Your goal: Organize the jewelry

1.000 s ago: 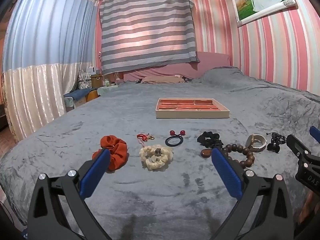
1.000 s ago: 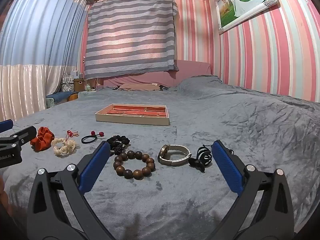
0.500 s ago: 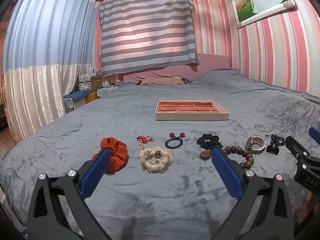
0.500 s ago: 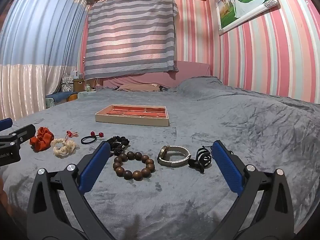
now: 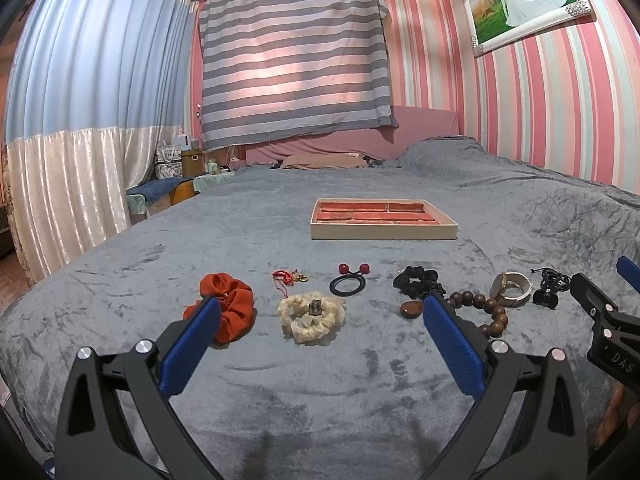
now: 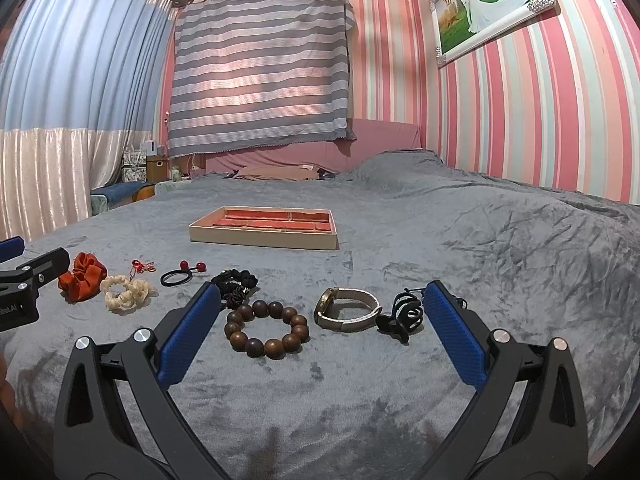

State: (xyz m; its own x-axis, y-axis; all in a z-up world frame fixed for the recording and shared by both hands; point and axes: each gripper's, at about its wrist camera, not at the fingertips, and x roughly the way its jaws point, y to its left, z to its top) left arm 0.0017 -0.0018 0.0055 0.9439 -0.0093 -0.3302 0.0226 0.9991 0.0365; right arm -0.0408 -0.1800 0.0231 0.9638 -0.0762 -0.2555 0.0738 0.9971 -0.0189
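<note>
A row of pieces lies on the grey blanket: orange scrunchie, cream scrunchie, red charm, black hair tie with red balls, black scrunchie, wooden bead bracelet, watch, black clip. A cream tray with red compartments sits beyond them. My left gripper is open and empty, before the cream scrunchie. My right gripper is open and empty, with the bracelet, watch and clip lying just beyond its fingers.
The bed's blanket stretches far to the right and back. Pillows lie at the headboard. A bedside stand and curtains stand on the left. Striped walls enclose the right side.
Both grippers have drawn back and risen very slightly; the items sit a touch farther from the fingertips. Nothing was grasped.
</note>
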